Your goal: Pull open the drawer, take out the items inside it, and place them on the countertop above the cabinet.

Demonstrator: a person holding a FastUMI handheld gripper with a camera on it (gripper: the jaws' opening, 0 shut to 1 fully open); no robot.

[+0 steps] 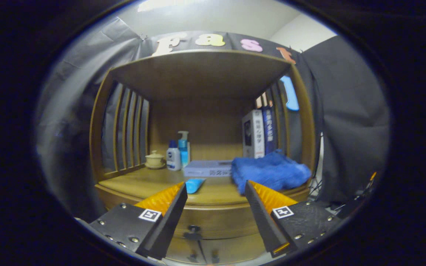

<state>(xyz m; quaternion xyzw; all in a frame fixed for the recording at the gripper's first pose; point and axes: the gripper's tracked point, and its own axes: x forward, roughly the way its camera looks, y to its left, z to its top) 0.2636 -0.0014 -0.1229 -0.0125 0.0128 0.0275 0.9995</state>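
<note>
Printed writing on the spines of the upright books (259, 133) and on the flat box (208, 168), too small to read; likewise the label on the white bottle (173, 158) beside the pump bottle (183, 147). Gripper (216, 192) spread wide, fingers holding and touching nothing. Drawer (213, 218) shut, between and just below the fingertips, its dark handle (193, 231) centred in the gap; countertop (142, 183) just beyond, carrying a blue tube (194, 184) between the tips, a blue towel (270, 171) beyond the right finger and a lidded cup (155, 159) beyond the left.

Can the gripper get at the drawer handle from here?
Probably yes. The gripper has its fingers open and holds nothing, and the drawer handle sits between and just below them on the closed drawer front, with nothing in front.
</note>
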